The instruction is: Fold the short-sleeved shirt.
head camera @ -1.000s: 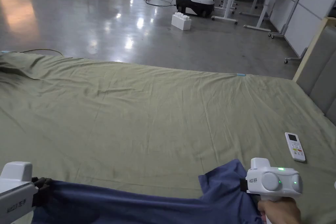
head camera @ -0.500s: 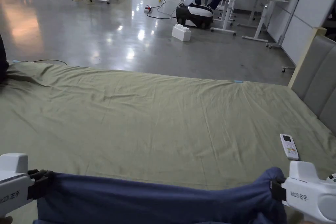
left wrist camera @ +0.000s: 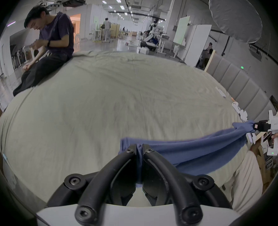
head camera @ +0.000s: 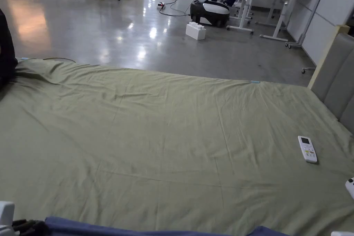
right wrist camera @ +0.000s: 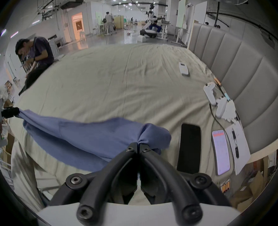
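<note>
Nearest the person, the left claw [left wrist camera: 139,148] is clamped on a pinch of the blue short-sleeved shirt [left wrist camera: 192,149], fabric squeezed between both jaws. The right claw [right wrist camera: 138,145] is likewise closed on a bunched corner of the shirt at its other end. Between them the shirt hangs stretched in a sagging band over the near edge of the bed [head camera: 166,133], just off the sheet; in the head view a strip of blue shows along the bottom.

This looks like the spreading step: the shirt is held up by two points and not yet laid flat. The next move likely calls for carrying both claws forward together, keeping the cloth taut, and lowering it onto the open sheet.

Farther out, a white remote [head camera: 307,149] lies near the padded headboard [head camera: 337,74]. A person [left wrist camera: 50,50] sits at the far corner.
</note>
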